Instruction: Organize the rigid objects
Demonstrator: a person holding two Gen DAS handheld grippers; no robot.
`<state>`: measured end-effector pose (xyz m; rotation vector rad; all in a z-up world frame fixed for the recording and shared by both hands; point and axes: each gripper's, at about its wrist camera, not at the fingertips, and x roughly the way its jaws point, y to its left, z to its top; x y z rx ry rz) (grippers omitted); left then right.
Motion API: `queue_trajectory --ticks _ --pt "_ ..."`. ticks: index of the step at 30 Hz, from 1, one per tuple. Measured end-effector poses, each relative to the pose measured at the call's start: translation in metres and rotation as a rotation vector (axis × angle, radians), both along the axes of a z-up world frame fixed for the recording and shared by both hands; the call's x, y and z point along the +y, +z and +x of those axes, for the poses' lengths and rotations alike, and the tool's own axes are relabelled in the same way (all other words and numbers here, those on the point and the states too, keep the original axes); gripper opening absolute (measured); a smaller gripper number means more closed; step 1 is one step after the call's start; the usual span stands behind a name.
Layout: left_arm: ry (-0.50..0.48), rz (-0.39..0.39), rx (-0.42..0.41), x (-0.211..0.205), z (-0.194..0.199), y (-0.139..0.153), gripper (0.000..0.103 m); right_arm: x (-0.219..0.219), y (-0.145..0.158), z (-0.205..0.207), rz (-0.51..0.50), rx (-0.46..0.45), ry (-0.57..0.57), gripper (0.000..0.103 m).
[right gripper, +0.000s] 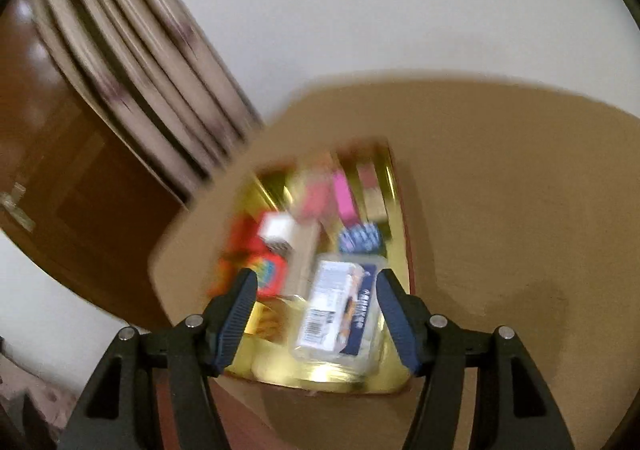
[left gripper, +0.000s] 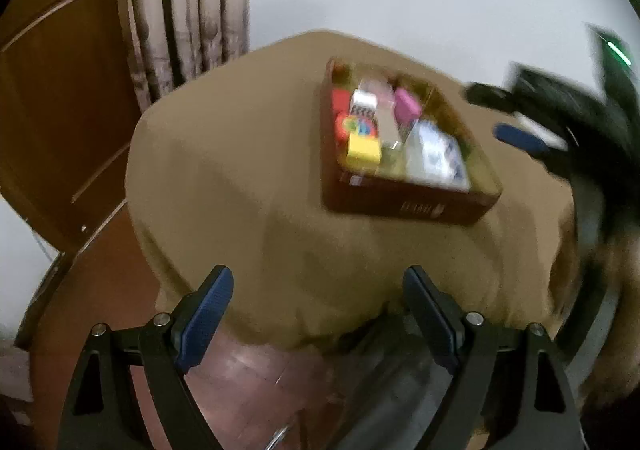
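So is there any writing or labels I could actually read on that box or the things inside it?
Nothing can be read with certainty.
Box front wall: a pale printed mark, too blurred to read.
Clear packet in the box: a white label with a barcode and a blue strip with lettering, too blurred to read.
Blue patterned item: white marks, unreadable.

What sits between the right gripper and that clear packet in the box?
Nothing visible. The right gripper hangs open over the box, and the clear packet lies between its fingers in view, uncovered, though blur hides whether they touch it.
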<state>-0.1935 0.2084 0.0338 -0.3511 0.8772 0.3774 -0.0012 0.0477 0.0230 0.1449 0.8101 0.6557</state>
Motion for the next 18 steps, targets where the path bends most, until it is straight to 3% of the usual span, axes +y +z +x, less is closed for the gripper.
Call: queue_trajectory --ticks 2,4,7,11,13,18 --pt "-0.002 0.034 -0.068 0.002 0.004 0.009 0.084 -0.013 0.005 -0.036 0.005 -0.197 -0.058 0.065" --pt "-0.008 0.084 -0.131 0.003 0.011 0.016 0.084 -0.011 -0.002 -0.061 -0.084 -0.320 -0.099 0.067" --pt "-0.023 0.143 -0.202 0.004 0.018 0.020 0.084 -0.005 -0.017 -0.068 -0.160 -0.339 -0.089 0.067" --pt "-0.030 0.199 -0.255 -0.001 0.023 0.021 0.084 -0.012 -0.027 -0.068 -0.089 -0.313 -0.131 0.067" --pt "-0.032 0.207 -0.296 -0.005 0.022 0.021 0.084 -0.013 -0.028 -0.076 -0.101 -0.364 -0.151 0.067" --pt "-0.032 0.225 -0.283 -0.010 0.026 0.017 0.084 -0.018 -0.015 -0.092 -0.143 -0.459 -0.195 0.067"
